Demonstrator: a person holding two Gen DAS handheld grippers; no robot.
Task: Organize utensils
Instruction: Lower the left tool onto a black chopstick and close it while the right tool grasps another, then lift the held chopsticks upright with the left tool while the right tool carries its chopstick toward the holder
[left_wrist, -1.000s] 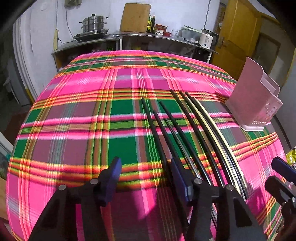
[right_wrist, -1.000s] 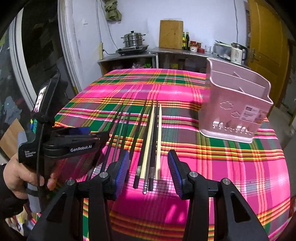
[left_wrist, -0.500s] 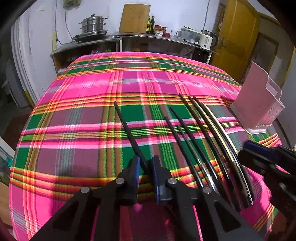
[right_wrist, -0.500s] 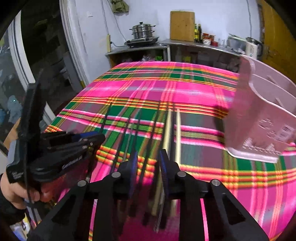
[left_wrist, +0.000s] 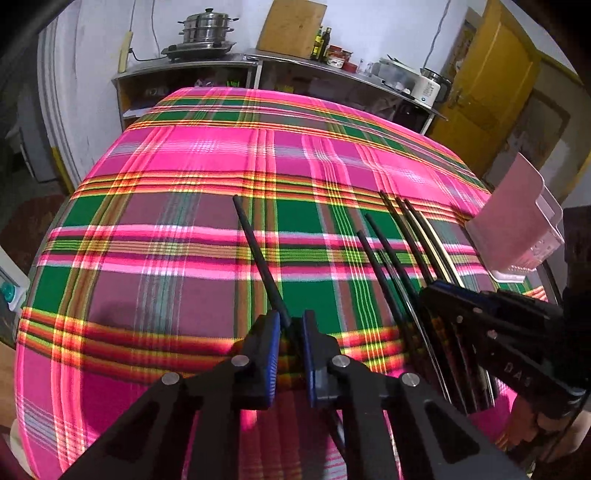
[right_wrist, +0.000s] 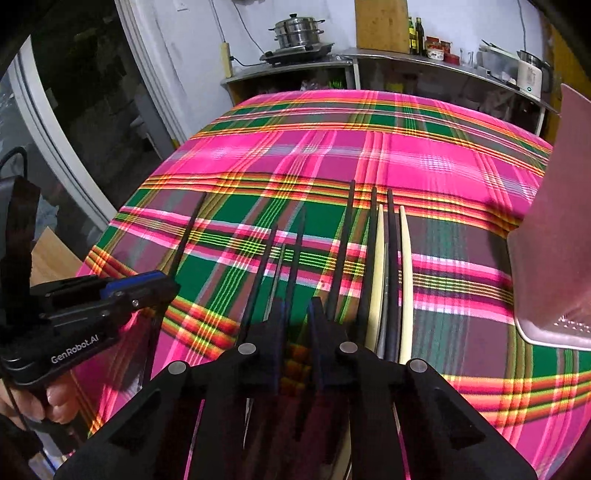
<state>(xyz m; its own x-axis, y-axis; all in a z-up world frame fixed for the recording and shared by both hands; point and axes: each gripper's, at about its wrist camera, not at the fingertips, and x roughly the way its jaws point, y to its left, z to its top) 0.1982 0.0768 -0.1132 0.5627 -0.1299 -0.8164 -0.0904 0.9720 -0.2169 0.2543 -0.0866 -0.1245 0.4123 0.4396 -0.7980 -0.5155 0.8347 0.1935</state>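
Observation:
Several chopsticks, black and cream, lie side by side on the plaid tablecloth (right_wrist: 436, 162). My left gripper (left_wrist: 290, 334) is shut on one black chopstick (left_wrist: 258, 254) and holds it apart to the left of the row (left_wrist: 406, 243). In the right wrist view that chopstick (right_wrist: 188, 236) and the left gripper (right_wrist: 147, 286) show at the left. My right gripper (right_wrist: 297, 314) is shut on a black chopstick (right_wrist: 297, 251) in the row, beside the cream ones (right_wrist: 404, 266). The pink utensil holder (right_wrist: 554, 229) stands at the right; it also shows in the left wrist view (left_wrist: 517, 214).
A steel counter (left_wrist: 258, 62) behind the table carries a steamer pot (left_wrist: 207, 26), a cutting board (left_wrist: 291, 26), bottles and a kettle (left_wrist: 430, 86). A yellow door (left_wrist: 491, 81) is at the back right. The table edge drops off on the left.
Both grippers went from open to shut on chopsticks. The left one has drawn its black chopstick leftward, away from the row. The right one moved left and down onto the row.

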